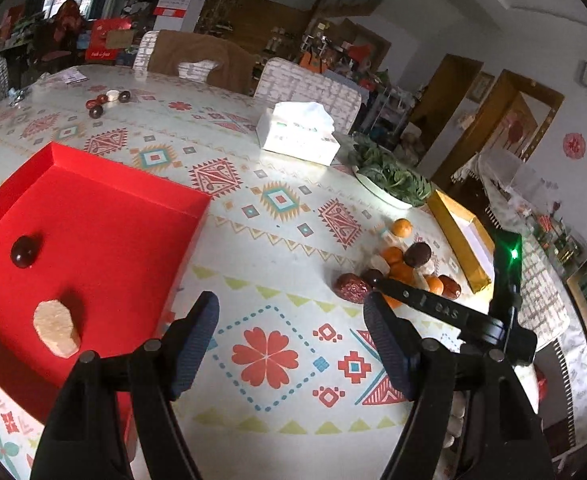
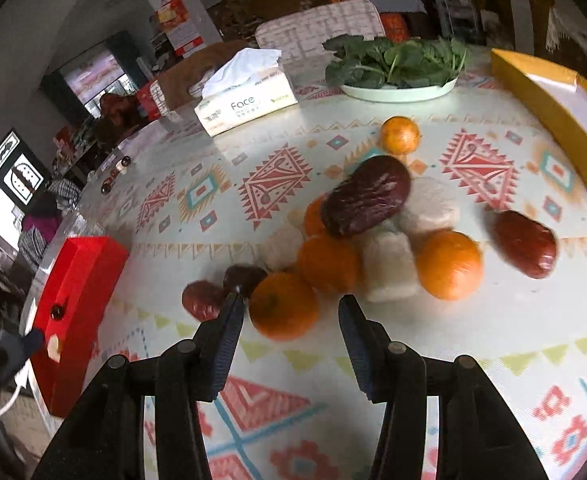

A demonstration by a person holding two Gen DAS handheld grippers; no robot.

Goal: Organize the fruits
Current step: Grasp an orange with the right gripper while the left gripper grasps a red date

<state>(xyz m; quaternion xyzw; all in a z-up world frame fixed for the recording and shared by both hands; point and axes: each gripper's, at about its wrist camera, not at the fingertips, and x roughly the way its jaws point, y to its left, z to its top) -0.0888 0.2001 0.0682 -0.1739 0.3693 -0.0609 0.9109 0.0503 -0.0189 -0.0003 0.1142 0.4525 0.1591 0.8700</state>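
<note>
Fruit sits in 2 places on the patterned table [image 1: 277, 248]. From the left wrist, the left gripper [image 1: 291, 316] hangs over bare tablecloth with its jaws spread wide and nothing between them. Just left of it lies a shallow red tray [image 1: 105, 216] holding 1 dark round fruit [image 1: 24, 251] and 1 pale beige chunk [image 1: 57, 328], set apart from each other. Farther right is the heap of small oranges, dark red dates and pale pieces [image 1: 401, 268], with the right gripper's black finger reaching into its near edge. Behind it stand a tissue box [image 1: 297, 132], a plate of green leaves [image 1: 389, 176] and a gold box [image 1: 465, 240].

From the right wrist, the right gripper [image 2: 289, 312] is angled down at the heap, jaws parted and gripping nothing. An orange [image 2: 283, 306] lies just ahead of the gap, beside the left finger. Behind it are 2 small dark dates [image 2: 221, 286], more oranges [image 2: 449, 264], white blocks [image 2: 389, 264] and a large date [image 2: 367, 194] resting on top. Another date [image 2: 527, 244] lies apart to the right, and 1 orange [image 2: 399, 135] sits alone farther back. This view is slightly blurred.
</note>
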